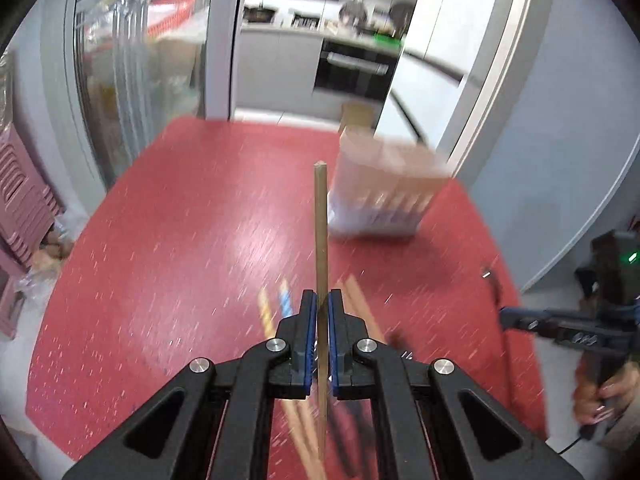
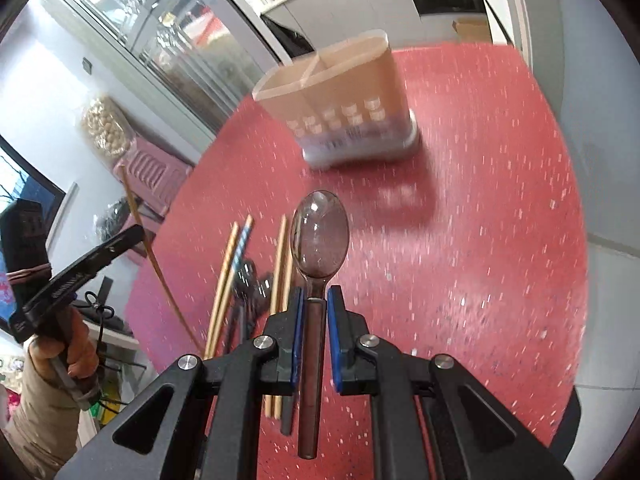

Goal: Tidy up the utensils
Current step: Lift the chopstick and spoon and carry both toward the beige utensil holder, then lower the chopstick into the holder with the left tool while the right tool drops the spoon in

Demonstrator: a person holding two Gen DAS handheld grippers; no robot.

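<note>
I see a red speckled desk (image 1: 180, 248) under both tools, its far edge toward an open doorway into a kitchen with a dark oven (image 1: 352, 68). A glass door (image 1: 132, 64) stands left of that doorway, and pink stools (image 1: 20, 200) are stacked by the wall. My left tool (image 1: 320, 304) pinches a wooden chopstick (image 1: 320, 220), raised off the desk. My right tool (image 2: 312, 300) pinches a clear brown spoon (image 2: 319, 236) by its handle. More chopsticks (image 2: 228, 280) lie loose on the desk; the tan divided holder (image 2: 340, 100) stands farther back.
</note>
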